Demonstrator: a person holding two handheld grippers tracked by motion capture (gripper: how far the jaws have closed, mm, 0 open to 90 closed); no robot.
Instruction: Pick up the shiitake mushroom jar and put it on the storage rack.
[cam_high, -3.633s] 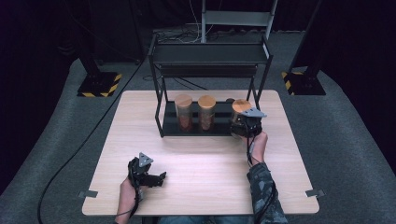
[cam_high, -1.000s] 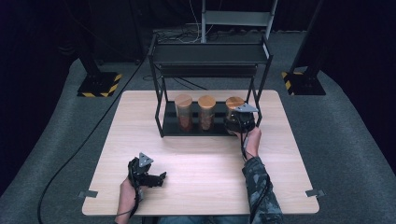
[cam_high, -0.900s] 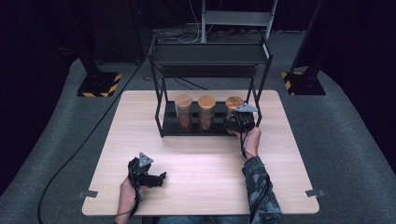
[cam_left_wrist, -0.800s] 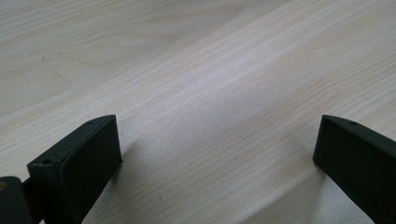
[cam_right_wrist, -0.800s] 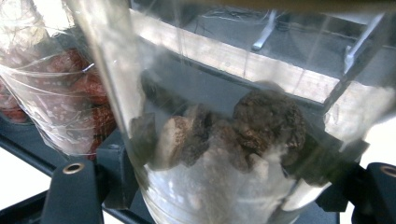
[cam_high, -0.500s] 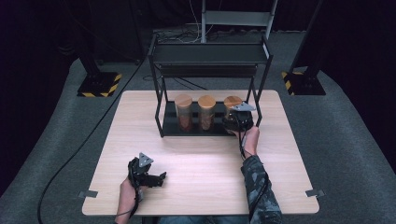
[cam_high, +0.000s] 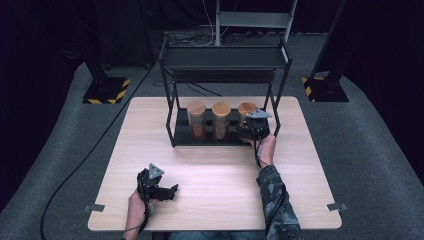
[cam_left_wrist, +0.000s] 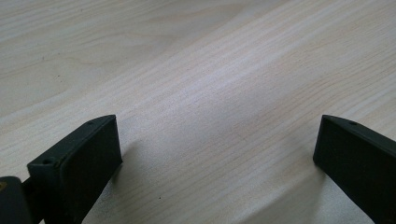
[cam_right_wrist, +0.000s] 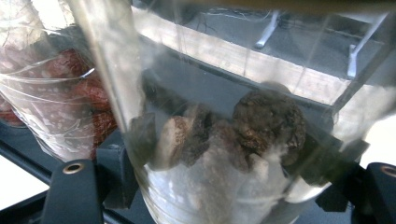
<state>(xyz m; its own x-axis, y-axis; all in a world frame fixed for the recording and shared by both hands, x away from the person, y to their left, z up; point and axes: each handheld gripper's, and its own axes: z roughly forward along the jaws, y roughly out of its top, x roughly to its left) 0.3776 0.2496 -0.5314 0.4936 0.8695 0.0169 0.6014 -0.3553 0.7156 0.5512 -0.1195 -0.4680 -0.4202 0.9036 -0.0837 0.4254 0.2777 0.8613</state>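
The right hand-held gripper (cam_high: 254, 131) clamps the rightmost glass jar (cam_right_wrist: 224, 140) on the rack's lower shelf (cam_high: 182, 136); setting it level before release seems wise. The left hand-held gripper (cam_high: 159, 188) rests open on the bench (cam_high: 210, 175).

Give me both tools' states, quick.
Left tool: open, empty, over the table.
Right tool: closed on the right-hand glass jar on the rack's lower shelf.

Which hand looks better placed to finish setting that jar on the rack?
The right. Its gripper is already shut on the rightmost jar at the rack's lower shelf. The left gripper rests open on the table, far off.
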